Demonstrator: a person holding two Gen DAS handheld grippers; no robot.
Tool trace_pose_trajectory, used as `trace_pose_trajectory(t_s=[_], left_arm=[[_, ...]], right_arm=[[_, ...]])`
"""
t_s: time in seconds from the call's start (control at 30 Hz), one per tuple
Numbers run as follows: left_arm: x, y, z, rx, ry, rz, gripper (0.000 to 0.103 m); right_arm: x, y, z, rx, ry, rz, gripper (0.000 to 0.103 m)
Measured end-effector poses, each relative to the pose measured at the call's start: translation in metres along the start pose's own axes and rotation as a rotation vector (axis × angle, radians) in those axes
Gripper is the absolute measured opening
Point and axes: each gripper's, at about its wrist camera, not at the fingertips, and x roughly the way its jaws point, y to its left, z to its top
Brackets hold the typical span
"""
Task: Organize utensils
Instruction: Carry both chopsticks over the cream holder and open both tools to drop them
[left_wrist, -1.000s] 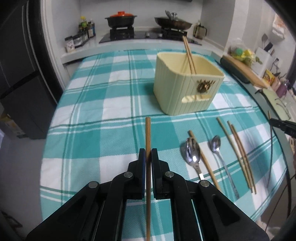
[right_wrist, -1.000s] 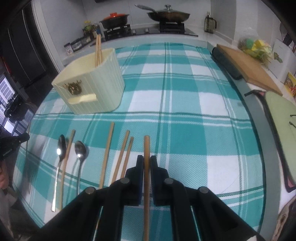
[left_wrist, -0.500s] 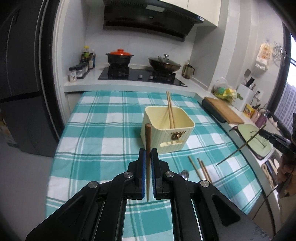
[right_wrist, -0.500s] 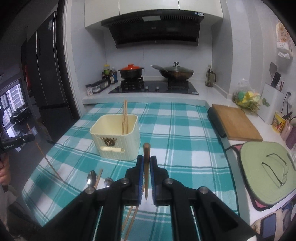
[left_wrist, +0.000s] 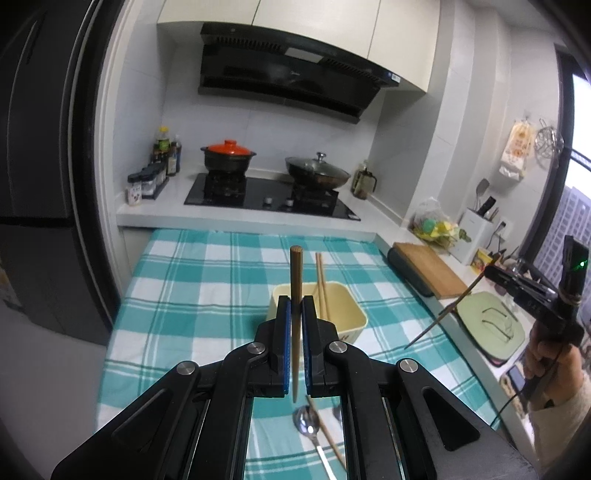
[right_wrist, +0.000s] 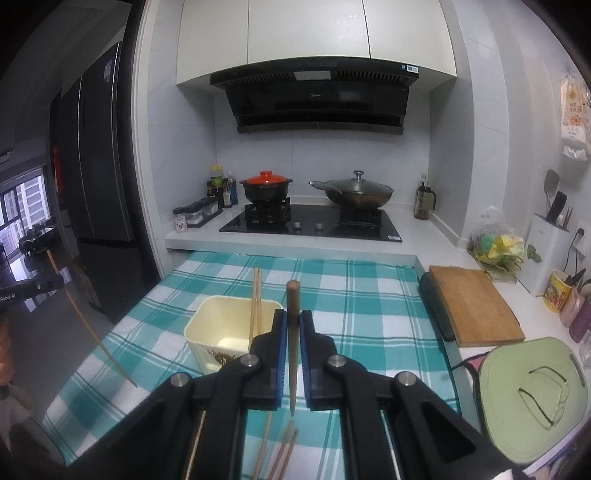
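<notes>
Both grippers, left gripper (left_wrist: 294, 343) and right gripper (right_wrist: 292, 347), have been raised, each clamped shut on a brown wooden chopstick (left_wrist: 296, 295); a tilted stick could be knocked against the cream ribbed plastic holder's (left_wrist: 352, 314) rim.

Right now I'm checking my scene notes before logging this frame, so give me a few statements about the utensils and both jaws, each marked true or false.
1. The left gripper has its jaws shut on a wooden chopstick. True.
2. The right gripper is empty. False: its jaws are shut on another chopstick.
3. The cream utensil holder already has two chopsticks standing in it. True.
4. The holder sits on a bare white counter. False: it stands on the teal checked tablecloth.
5. A spoon lies on the cloth below the left gripper. True.
6. The pot with the orange lid is on the cutting board. False: it is on the stove.
</notes>
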Motion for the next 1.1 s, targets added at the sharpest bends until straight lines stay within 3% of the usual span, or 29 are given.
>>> trace_pose_trajectory(t_s=[0.23,0.37,0.53,0.8,0.93,1.03,1.1], left_arm=[[0.027,-0.017,0.049,0.015,-0.093,-0.005,0.004],[0.062,-0.026,0.059,0.042,-0.108,0.015,0.004],[0.125,-0.024,0.049,0.025,0.007,0.016,0.004],[0.215,-0.012,0.013,-0.007,0.239,0.035,0.004],[0.239,-0.015,0.002,0.018,0.286,0.061,0.004],[0.243,-0.015,0.001,0.012,0.284,0.091,0.006],[0.236,-0.012,0.004,-0.008,0.274,0.087,0.022]], right_arm=[[0.012,0.015,0.054,-0.03,-0.1,0.021,0.007],[0.039,0.026,0.07,-0.031,-0.103,0.064,0.007],[0.092,0.042,0.063,-0.065,-0.038,0.092,0.007],[0.197,0.031,0.032,0.01,0.244,0.136,0.007],[0.235,0.027,0.026,0.027,0.323,0.121,0.007],[0.25,0.026,0.026,0.03,0.324,0.111,0.009],[0.252,0.021,0.027,0.073,0.311,0.121,0.012]])
